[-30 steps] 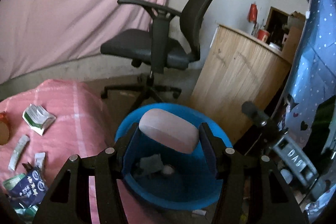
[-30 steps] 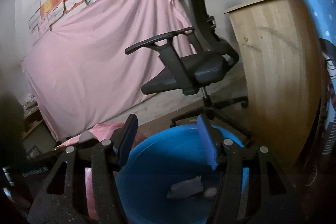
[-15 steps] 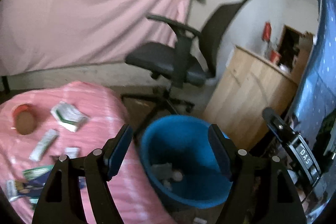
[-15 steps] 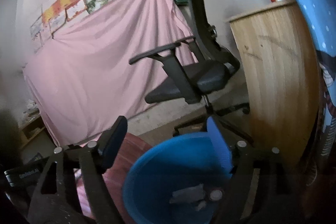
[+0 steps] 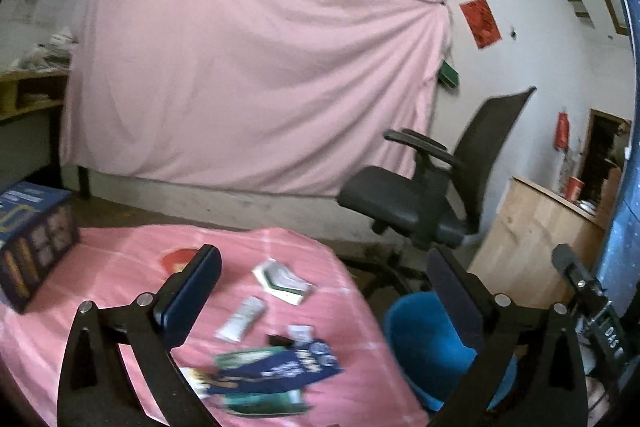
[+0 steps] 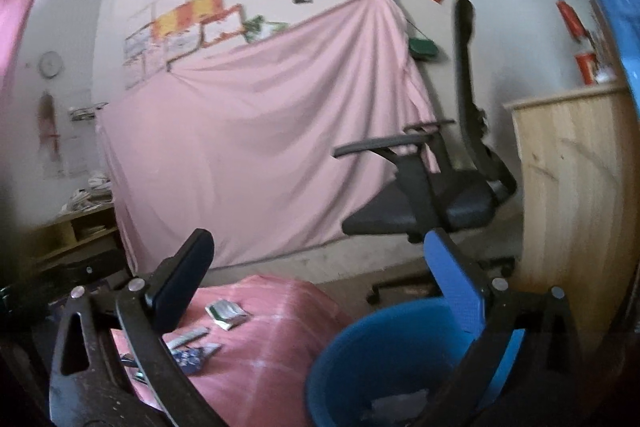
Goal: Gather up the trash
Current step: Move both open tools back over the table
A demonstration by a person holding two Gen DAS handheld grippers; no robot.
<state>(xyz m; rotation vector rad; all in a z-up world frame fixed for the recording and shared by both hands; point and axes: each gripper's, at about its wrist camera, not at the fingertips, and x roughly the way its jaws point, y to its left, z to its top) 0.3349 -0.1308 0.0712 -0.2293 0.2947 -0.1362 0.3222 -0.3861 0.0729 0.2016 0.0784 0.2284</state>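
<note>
Both grippers have swung off the blue bin (image 6: 384, 359) toward the pink table (image 5: 120, 291) — left gripper (image 5: 324, 291) empty, jaws opening; right gripper (image 6: 320, 275) wide apart, empty. Several wrappers (image 5: 276, 367) wait on the table, so another pickup is likely next

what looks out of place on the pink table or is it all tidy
Not tidy: wrappers lie scattered on the pink tablecloth, a white and green packet, a white sachet and a dark blue wrapper heaped askew on green ones, none yet in the blue bin.
</note>
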